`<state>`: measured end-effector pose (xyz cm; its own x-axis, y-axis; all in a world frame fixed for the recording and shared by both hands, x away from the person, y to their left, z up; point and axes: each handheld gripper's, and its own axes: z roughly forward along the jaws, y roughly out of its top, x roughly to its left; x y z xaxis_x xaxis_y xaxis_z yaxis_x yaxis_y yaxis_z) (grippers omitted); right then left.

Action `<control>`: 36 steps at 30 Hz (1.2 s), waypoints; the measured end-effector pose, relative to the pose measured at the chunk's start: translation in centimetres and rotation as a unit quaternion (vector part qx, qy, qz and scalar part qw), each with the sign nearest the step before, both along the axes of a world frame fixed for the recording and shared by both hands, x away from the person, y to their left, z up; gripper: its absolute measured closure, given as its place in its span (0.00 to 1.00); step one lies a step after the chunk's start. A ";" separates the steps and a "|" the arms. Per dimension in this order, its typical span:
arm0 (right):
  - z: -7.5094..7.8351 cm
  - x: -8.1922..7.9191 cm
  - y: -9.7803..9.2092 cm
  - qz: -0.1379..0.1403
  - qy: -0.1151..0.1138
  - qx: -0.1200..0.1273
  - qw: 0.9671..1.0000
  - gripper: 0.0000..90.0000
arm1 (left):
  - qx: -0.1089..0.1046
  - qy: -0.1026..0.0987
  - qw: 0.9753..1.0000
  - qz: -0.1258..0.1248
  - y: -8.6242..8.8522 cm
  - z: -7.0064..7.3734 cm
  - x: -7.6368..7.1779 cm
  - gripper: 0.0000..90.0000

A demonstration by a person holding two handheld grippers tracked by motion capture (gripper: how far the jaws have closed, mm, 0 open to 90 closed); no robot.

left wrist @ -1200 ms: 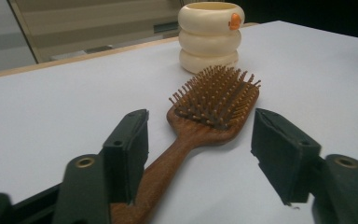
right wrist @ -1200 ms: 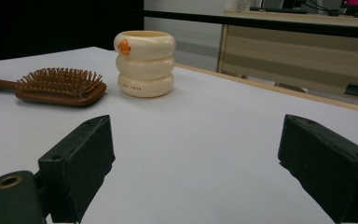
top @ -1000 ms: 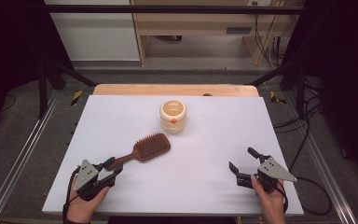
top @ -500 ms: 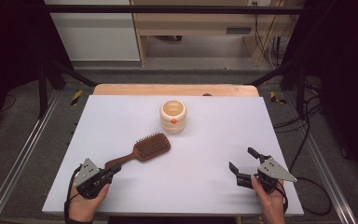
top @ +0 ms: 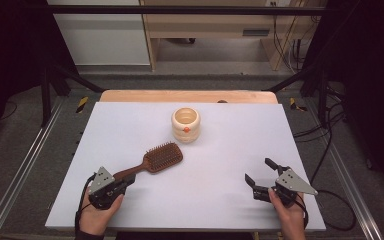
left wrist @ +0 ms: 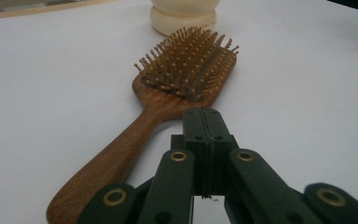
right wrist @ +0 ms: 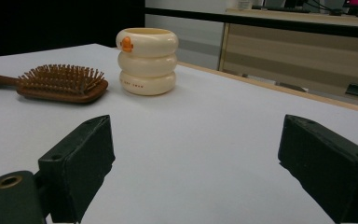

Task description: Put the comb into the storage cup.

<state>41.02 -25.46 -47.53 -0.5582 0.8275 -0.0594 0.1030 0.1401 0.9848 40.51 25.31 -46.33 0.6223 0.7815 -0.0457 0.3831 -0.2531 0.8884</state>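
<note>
Brown wooden paddle hairbrush (left wrist: pixel 177 88): grained, satin-finished wood, with wooden-looking bristle pins. Cream three-ringed cup (right wrist: pixel 148 60): smooth, glossy surface. White table top (top: pixel 215 165): matt, smooth, with a light wood far edge. Black gripper jaws: matt plastic.

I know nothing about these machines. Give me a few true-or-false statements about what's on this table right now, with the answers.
1. The brown wooden hairbrush lies bristles up. True.
2. The left tongs are wide open. False: their jaws are pressed together, beside the brush handle.
3. The right tongs are open and hold nothing. True.
4. The cream ribbed cup with an orange dot lies tipped over. False: it stands upright.
5. The cup sits on the hairbrush. False: it stands apart, on the white table.
</note>
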 end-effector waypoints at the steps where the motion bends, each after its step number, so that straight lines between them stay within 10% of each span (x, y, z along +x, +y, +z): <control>1: 0.0 0.0 0.0 0.000 0.000 0.000 1.000 0.12 | 0.002 0.001 1.000 -0.001 -0.1 0.0 0.0 1.00; 12: -0.1 0.3 0.0 0.001 0.004 0.009 1.000 0.11 | 0.025 0.033 0.999 -0.034 -2.5 0.0 1.4 1.00; 21: -0.1 0.2 0.2 0.009 0.004 0.005 1.000 0.11 | 0.078 0.062 0.992 -0.079 -7.8 0.3 4.0 1.00; 36: 0.0 0.1 0.1 0.011 0.000 0.010 1.000 0.11 | 0.100 0.097 0.989 -0.051 -10.4 -0.6 7.4 1.00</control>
<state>41.16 -25.38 -47.56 -0.5762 0.8162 -0.0433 0.1006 0.1234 0.9872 47.96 14.90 -46.96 0.6926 0.7210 -0.0222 0.5049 -0.4626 0.7287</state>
